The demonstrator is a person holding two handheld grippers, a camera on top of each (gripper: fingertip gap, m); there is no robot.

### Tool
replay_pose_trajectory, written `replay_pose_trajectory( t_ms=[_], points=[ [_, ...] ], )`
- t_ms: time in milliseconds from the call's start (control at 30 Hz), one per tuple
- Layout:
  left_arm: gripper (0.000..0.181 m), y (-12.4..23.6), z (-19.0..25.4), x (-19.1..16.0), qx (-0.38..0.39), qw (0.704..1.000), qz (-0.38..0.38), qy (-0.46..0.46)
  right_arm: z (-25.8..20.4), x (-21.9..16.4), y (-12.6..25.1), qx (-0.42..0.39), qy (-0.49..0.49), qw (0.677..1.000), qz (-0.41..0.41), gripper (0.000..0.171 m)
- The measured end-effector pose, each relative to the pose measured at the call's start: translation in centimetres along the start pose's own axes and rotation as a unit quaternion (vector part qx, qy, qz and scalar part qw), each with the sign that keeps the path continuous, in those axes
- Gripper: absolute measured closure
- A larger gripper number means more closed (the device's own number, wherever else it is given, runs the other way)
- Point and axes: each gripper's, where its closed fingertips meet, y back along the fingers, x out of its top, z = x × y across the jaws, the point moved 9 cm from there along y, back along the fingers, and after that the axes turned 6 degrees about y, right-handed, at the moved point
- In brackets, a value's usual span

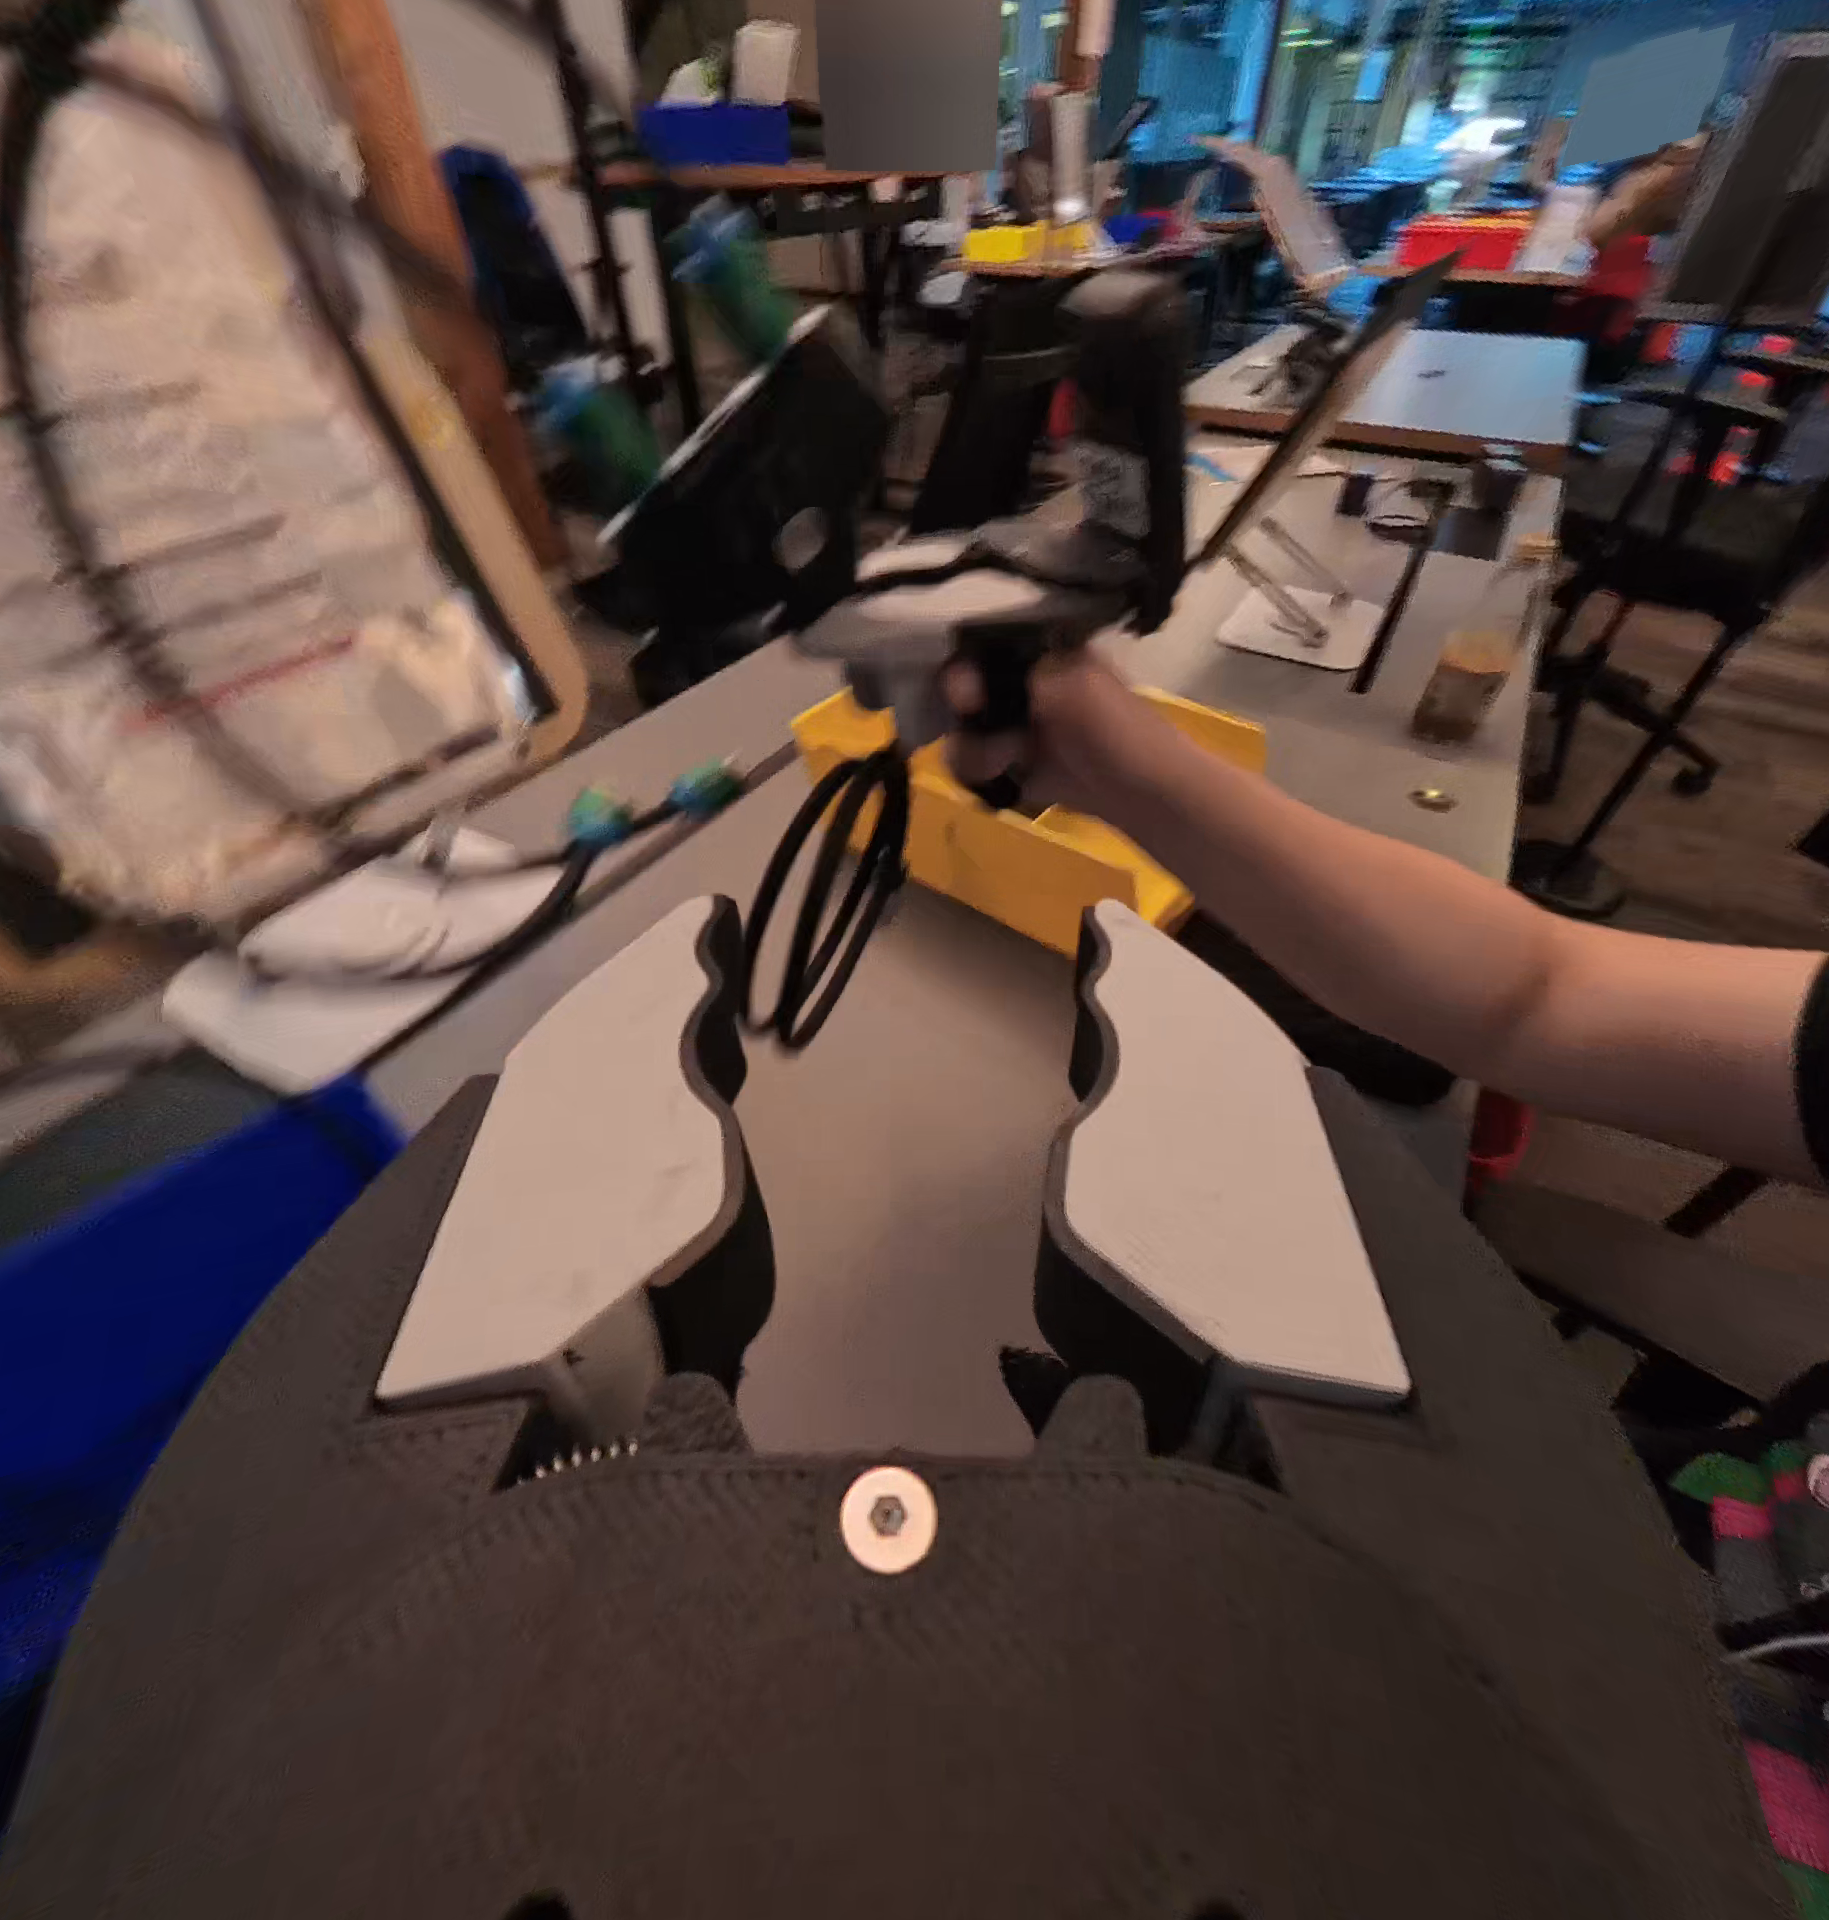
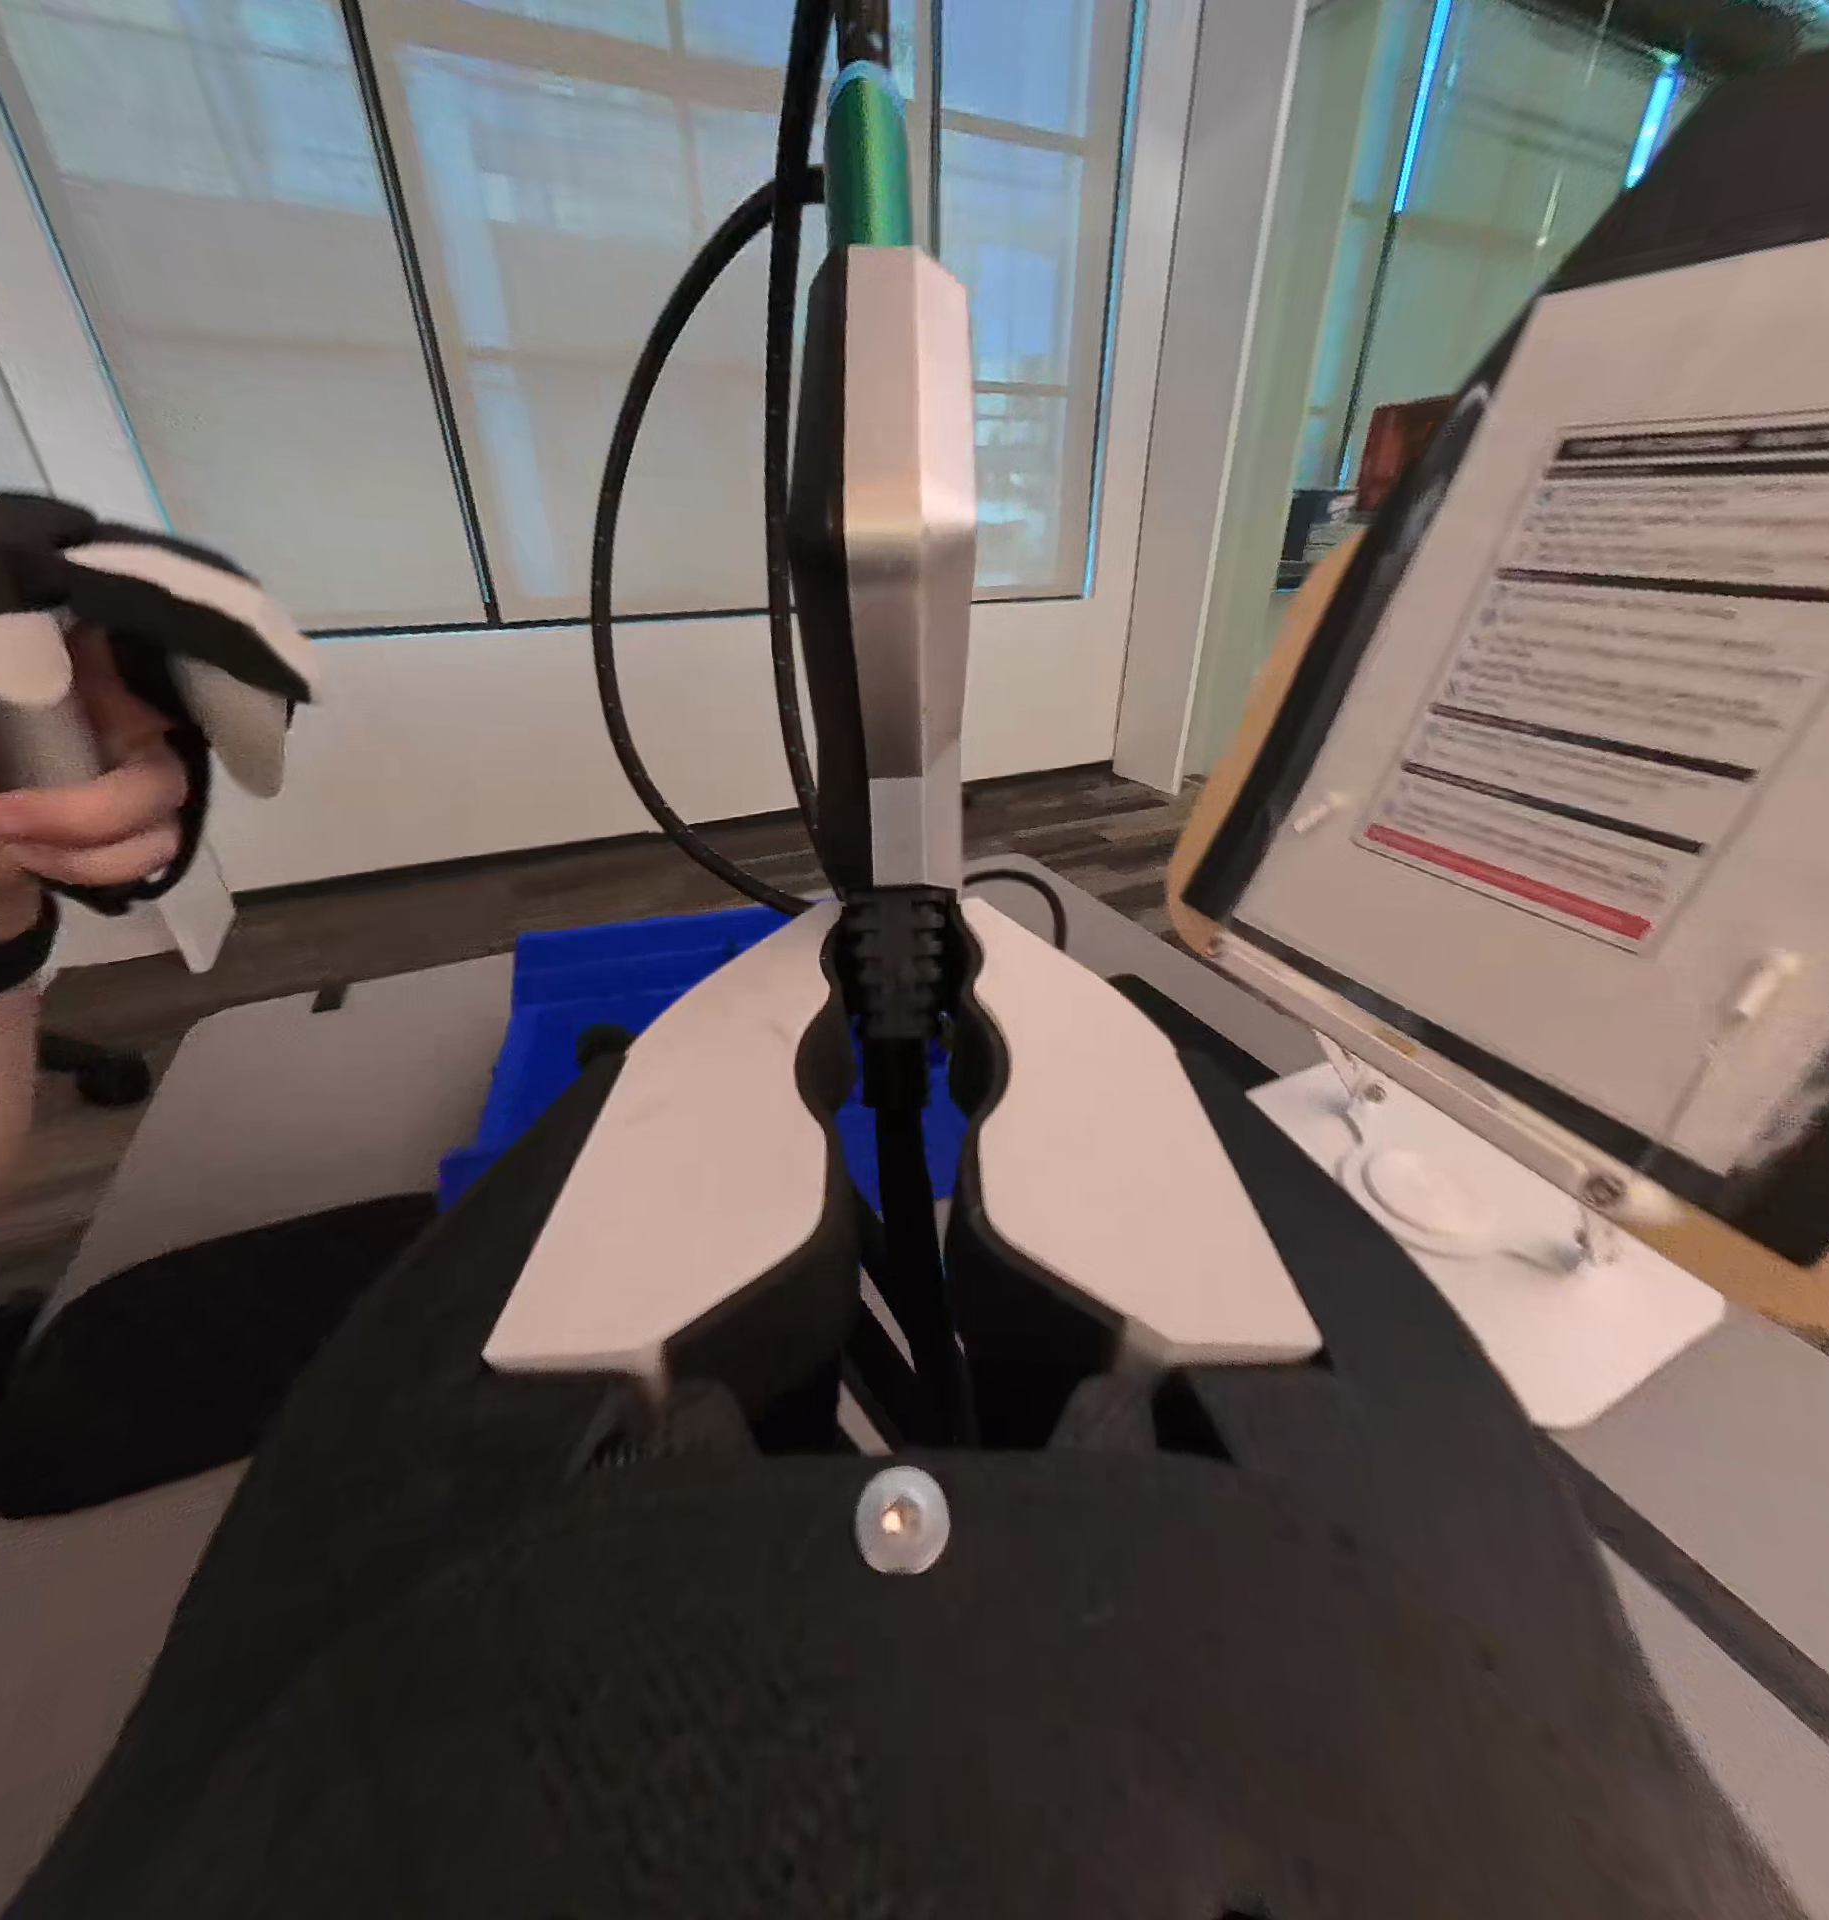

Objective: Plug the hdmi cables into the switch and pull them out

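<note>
Centrally in the right wrist view, the switch (image 2: 894,561), a silver slab with a dark face, stands on end above the right claw (image 2: 894,961). That claw is closed on the ribbed black boot (image 2: 894,956) at the switch's lower end, and a black lead (image 2: 915,1195) runs from the boot down between the fingers (image 2: 702,1132). A green plug (image 2: 866,166) is seated in the switch's top end, at the upper middle of the frame. Black cable (image 2: 619,582) loops down the switch's left side.

At the left edge a hand (image 2: 68,810) holds the left claw (image 2: 162,644), well apart from the switch. A blue bin (image 2: 619,997) sits behind the fingers on the grey counter (image 2: 297,1112). A sign board (image 2: 1575,717) on a stand fills the right side.

In the left wrist view the left claw (image 1: 905,971) is wide open and holds nothing, with bare counter (image 1: 899,1195) between its fingers. At mid frame a hand (image 1: 1045,727) grips the right claw's handle; black cable (image 1: 827,914) hangs looped beneath it. A yellow bin (image 1: 1024,842) lies just behind. Two green plugs (image 1: 650,805) rest on the counter left of centre.
</note>
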Motion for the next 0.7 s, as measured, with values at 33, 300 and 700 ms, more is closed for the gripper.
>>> replay_pose_trajectory(
  t_ms=[33,300,700],
  points=[
    [0.118,0.9,-1.1,-1.3,0.035,0.999,-0.004,0.021,0.4,-0.4,0.7,-0.007,0.004,1.000,0.002,0.155],
    [0.130,7.1,-20.5,-9.2,0.353,0.894,-0.208,0.182,1.9,1.7,4.6,-0.029,0.022,0.997,0.067,0.155],
    [0.171,7.1,-24.5,-16.6,0.406,0.733,-0.460,0.294,1.2,2.9,6.2,-0.035,0.064,0.995,0.064,0.155]
  ],
)
